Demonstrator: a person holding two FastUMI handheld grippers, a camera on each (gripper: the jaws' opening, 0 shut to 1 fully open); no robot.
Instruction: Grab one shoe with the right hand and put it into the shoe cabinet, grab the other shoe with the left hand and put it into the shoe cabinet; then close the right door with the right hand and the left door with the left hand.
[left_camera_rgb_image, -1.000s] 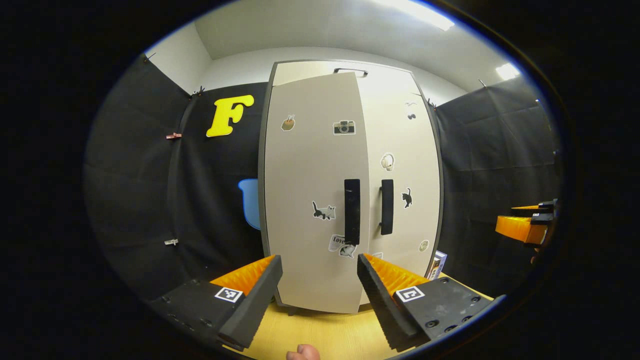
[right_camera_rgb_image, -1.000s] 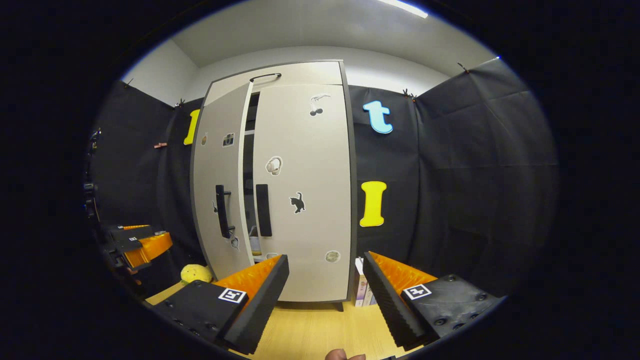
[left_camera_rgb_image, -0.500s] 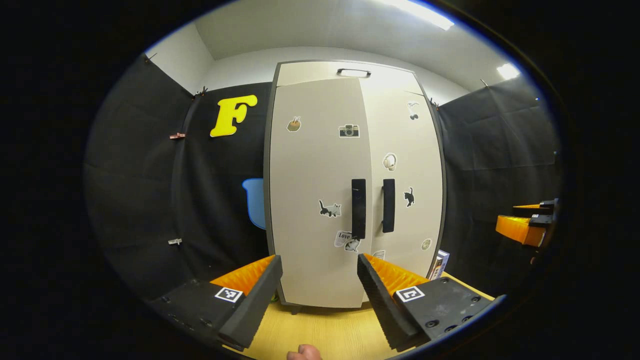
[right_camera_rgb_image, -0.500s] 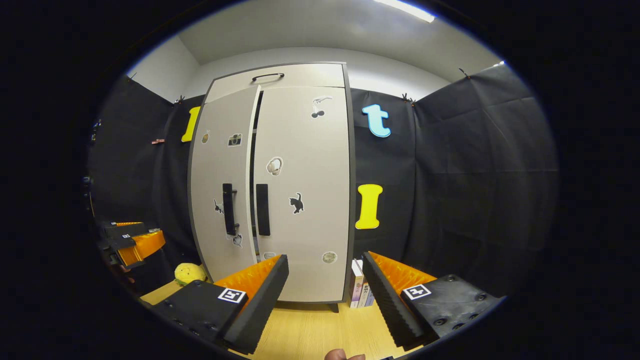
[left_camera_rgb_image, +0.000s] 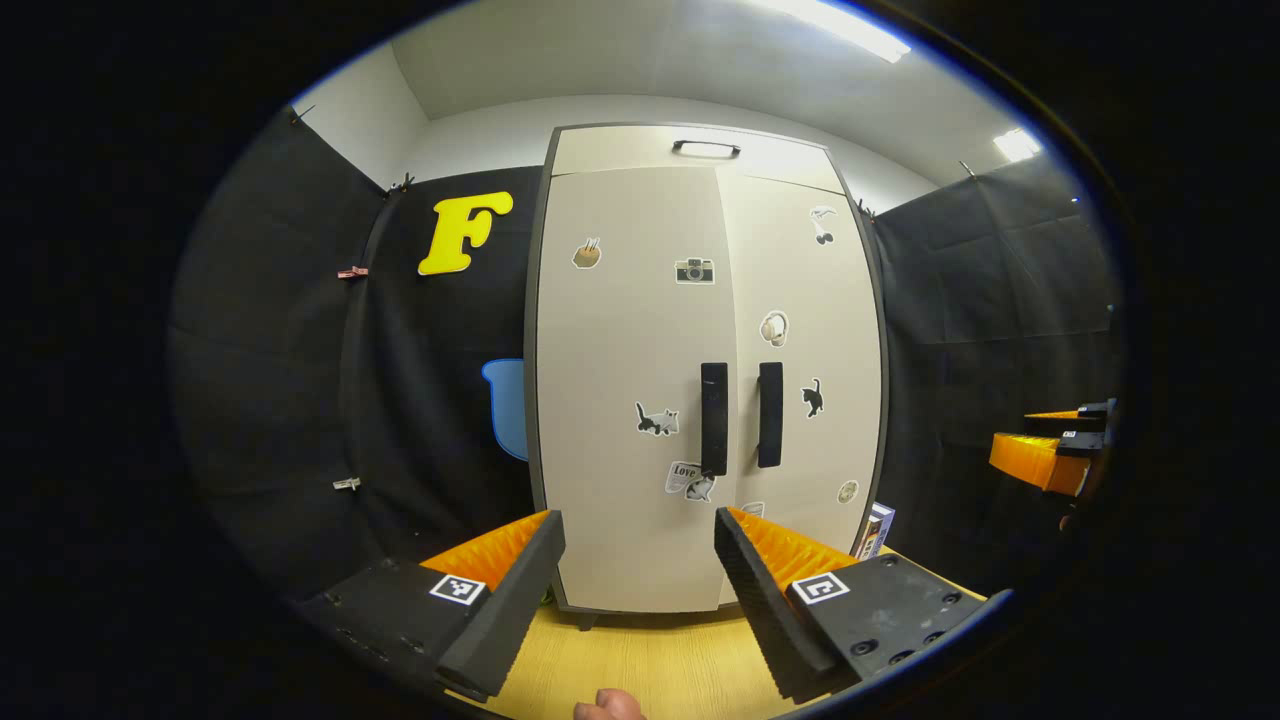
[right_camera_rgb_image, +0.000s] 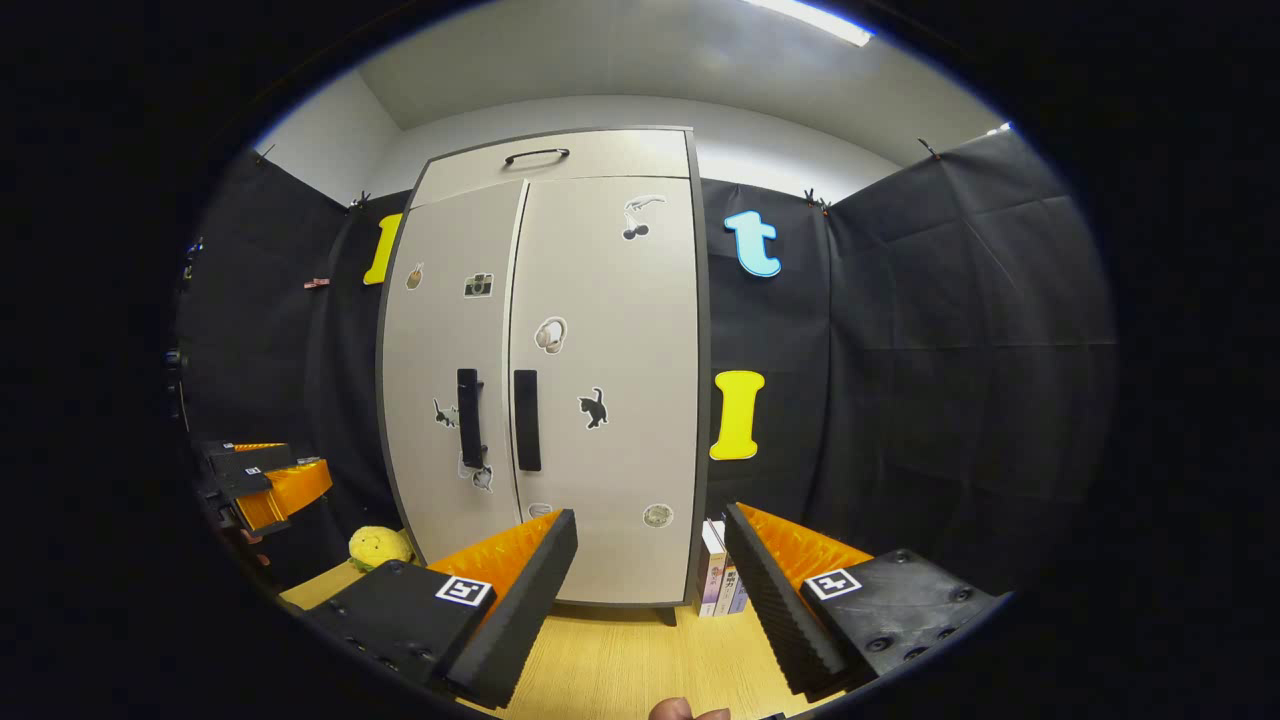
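The pale grey shoe cabinet (left_camera_rgb_image: 640, 330) (right_camera_rgb_image: 600, 330) stands upright on the wooden table with both doors shut flush. Two black handles (left_camera_rgb_image: 714, 418) (right_camera_rgb_image: 527, 419) sit side by side at the middle seam. Stickers dot both doors. No shoe is visible; the inside is hidden behind the doors. My left gripper (left_camera_rgb_image: 638, 590) hangs open a short way in front of the left door, nothing between its fingers. My right gripper (right_camera_rgb_image: 648, 590) is also open and empty, facing the right door. The right gripper (left_camera_rgb_image: 1050, 450) also appears at the right edge of the left gripper view, and the left gripper (right_camera_rgb_image: 262, 480) at the left edge of the right gripper view.
A yellow plush toy (right_camera_rgb_image: 378, 546) lies on the table left of the cabinet. Several books (right_camera_rgb_image: 722, 580) (left_camera_rgb_image: 874, 528) stand against the cabinet's right side. The wooden tabletop (left_camera_rgb_image: 650, 660) runs up to the cabinet's foot. Black cloth walls enclose the sides and back.
The left door has swung from ajar to fully shut, closing the gap at the seam. Both grippers have stayed open and drawn slightly back from the cabinet.
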